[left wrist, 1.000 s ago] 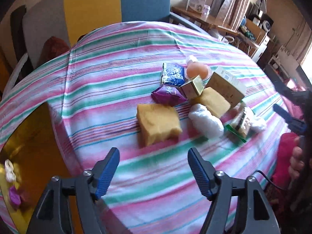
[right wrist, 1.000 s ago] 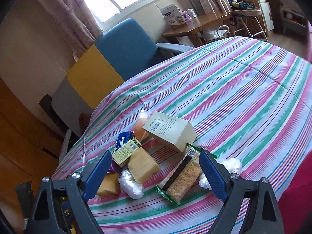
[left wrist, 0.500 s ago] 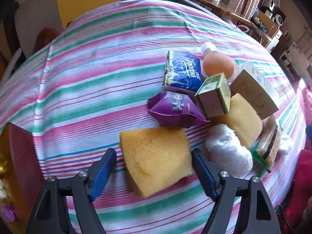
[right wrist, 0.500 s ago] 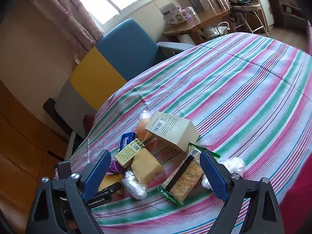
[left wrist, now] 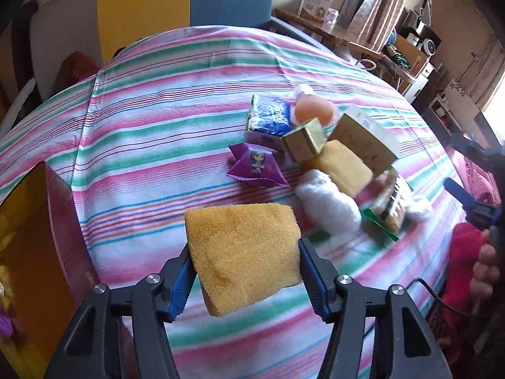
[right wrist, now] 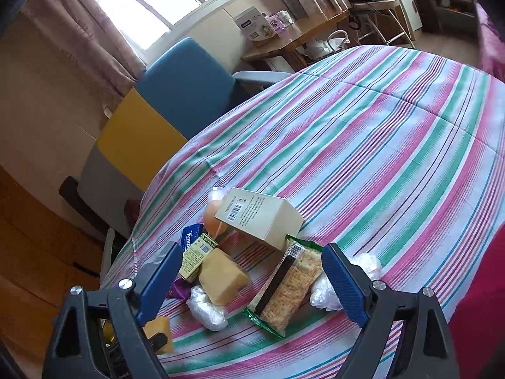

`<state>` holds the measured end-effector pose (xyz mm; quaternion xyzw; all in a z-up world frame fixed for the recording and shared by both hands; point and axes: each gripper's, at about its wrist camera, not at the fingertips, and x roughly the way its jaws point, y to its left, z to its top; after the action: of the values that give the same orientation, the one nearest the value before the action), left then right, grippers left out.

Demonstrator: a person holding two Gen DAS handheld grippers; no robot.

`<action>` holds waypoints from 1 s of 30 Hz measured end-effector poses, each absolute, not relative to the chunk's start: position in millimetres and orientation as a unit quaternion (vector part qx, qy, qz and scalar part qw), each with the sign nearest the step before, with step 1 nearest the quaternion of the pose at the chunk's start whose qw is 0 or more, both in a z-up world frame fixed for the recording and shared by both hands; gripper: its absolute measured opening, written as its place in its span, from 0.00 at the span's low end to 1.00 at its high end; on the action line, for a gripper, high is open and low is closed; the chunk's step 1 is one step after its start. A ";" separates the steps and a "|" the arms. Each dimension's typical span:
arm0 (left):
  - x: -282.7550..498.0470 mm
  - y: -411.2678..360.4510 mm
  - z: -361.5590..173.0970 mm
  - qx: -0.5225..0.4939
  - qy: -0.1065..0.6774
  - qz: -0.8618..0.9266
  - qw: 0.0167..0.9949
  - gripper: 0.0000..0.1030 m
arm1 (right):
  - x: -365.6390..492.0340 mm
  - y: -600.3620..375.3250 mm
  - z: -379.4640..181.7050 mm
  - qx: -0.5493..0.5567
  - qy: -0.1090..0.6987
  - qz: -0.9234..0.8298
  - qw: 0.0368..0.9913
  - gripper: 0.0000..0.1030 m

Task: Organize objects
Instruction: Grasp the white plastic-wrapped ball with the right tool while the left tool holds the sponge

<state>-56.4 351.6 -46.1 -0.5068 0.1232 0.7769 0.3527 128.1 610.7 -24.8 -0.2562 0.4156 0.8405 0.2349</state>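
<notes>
My left gripper (left wrist: 244, 271) is shut on a yellow sponge (left wrist: 243, 252) and holds it just above the striped tablecloth (left wrist: 157, 132); the sponge also shows in the right wrist view (right wrist: 159, 331). Behind it lies a cluster: purple snack packet (left wrist: 255, 165), blue tissue pack (left wrist: 268, 118), gold box (left wrist: 304, 143), second yellow sponge (left wrist: 344, 167), white plastic wad (left wrist: 328, 202), cracker pack (left wrist: 388, 205), cream carton (left wrist: 363, 139), orange bottle (left wrist: 312, 109). My right gripper (right wrist: 252, 281) is open and empty, above the cracker pack (right wrist: 290, 287) and sponge (right wrist: 221, 276).
A blue and yellow chair (right wrist: 176, 101) stands behind the table. A wooden desk with boxes (right wrist: 284, 38) is at the far right. The table edge drops off at the left (left wrist: 53, 195). A second plastic wad (right wrist: 366, 263) lies by the right fingertip.
My left gripper has closed on the near yellow sponge and lifted it slightly off the cloth. The right gripper stays open and has barely moved.
</notes>
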 end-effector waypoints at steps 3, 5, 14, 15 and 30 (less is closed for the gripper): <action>-38.3 336.4 -31.1 -0.492 0.120 0.780 0.367 0.60 | 127.2 610.9 -25.7 -0.261 0.414 0.839 0.238 0.88; -30.1 326.6 -21.5 -0.481 0.118 0.784 0.374 0.60 | 125.6 610.4 -26.5 -0.267 0.411 0.838 0.239 0.88; -11.1 279.5 0.4 -0.457 0.093 0.801 0.375 0.60 | 121.5 607.8 -28.1 -0.288 0.394 0.836 0.251 0.83; -8.9 273.3 2.6 -0.455 0.090 0.802 0.376 0.60 | 123.5 609.7 -29.6 -0.287 0.402 0.832 0.251 0.82; 1.4 208.0 10.5 -0.451 0.034 0.807 0.380 0.60 | 115.0 627.9 -64.3 -0.417 0.383 0.720 0.401 0.46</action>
<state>1.4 208.0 10.5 -0.4507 0.0339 0.8069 0.3803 115.0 627.9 -64.3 -0.4172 0.3834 0.7201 0.4006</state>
